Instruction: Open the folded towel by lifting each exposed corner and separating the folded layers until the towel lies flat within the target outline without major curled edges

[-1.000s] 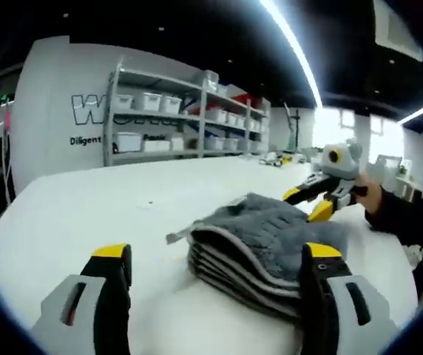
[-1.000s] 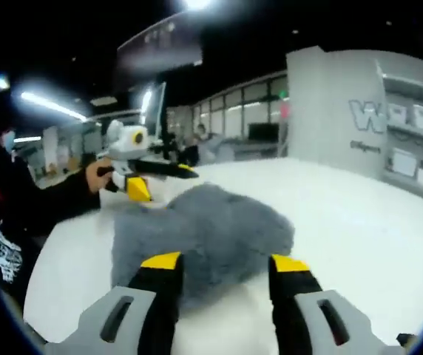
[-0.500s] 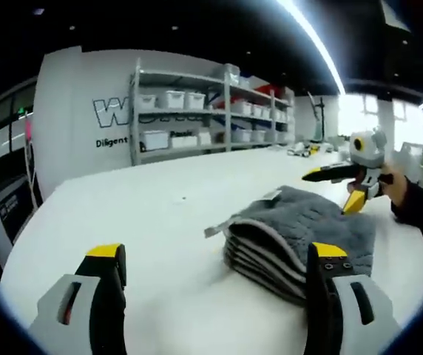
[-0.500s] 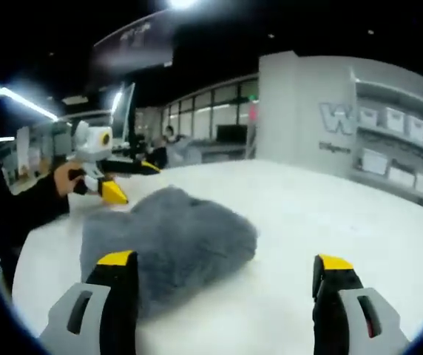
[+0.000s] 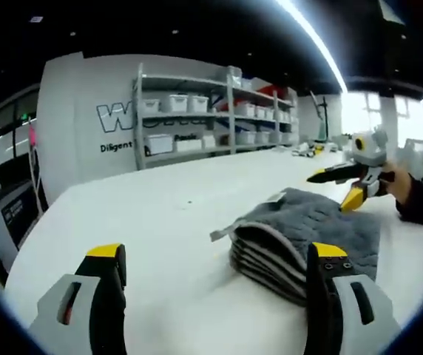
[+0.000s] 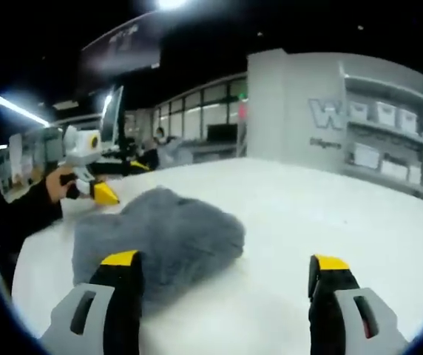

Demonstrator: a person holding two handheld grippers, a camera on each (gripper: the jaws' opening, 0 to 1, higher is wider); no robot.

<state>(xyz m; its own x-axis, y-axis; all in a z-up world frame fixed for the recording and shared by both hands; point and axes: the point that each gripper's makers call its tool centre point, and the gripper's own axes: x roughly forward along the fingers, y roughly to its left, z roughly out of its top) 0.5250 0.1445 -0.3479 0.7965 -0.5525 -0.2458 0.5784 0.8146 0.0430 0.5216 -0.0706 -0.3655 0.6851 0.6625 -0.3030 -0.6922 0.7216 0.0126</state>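
In the left gripper view we see the folded grey terry towel [image 5: 300, 240] lying right of centre on the white desk [image 5: 145, 222], its stacked layers facing us. Our left gripper [image 5: 215, 285] holds its jaws wide open and empty. In the right gripper view, our right gripper [image 6: 226, 288] is likewise spread open, the towel at lower left

The left gripper view looks low across the table [image 5: 160, 222] toward the shelves [image 5: 211, 118], with the towel [image 5: 300, 237] near at lower right. The right gripper view faces the towel [image 6: 160, 237] from the opposite side, close, at lower left. Both share the towel, table and lettered wall [image 6: 300, 111].
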